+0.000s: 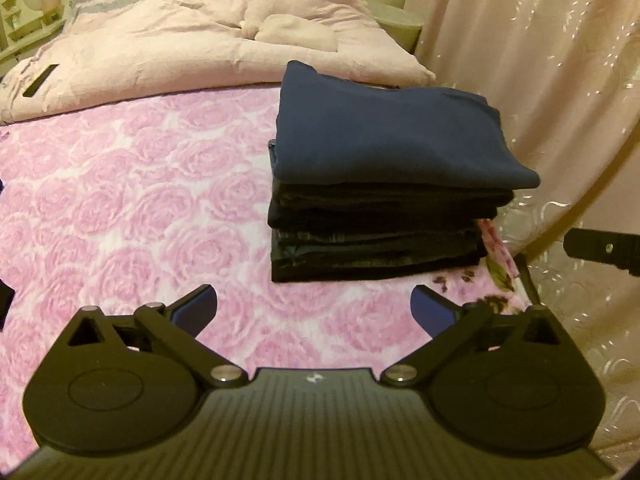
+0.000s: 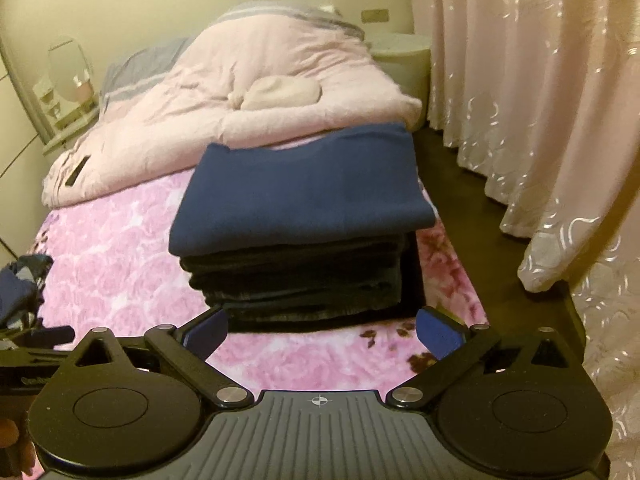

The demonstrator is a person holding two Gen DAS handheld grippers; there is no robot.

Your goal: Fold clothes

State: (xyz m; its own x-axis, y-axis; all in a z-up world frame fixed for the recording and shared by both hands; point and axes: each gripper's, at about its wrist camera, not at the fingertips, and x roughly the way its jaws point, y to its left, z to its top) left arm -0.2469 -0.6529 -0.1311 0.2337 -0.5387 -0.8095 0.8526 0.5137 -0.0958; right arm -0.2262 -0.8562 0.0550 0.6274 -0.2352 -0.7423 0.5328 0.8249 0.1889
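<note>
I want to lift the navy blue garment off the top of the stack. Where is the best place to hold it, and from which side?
Probably grip the navy blue garment at its thick folded near edge, coming from the camera side. That edge overhangs the dark stack below, so a finger could slide under it. Both the left gripper and right gripper are open and empty.

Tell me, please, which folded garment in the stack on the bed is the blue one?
It is the navy garment lying on the very top of the stack. All the folded pieces under it are darker, black or charcoal grey.
</note>
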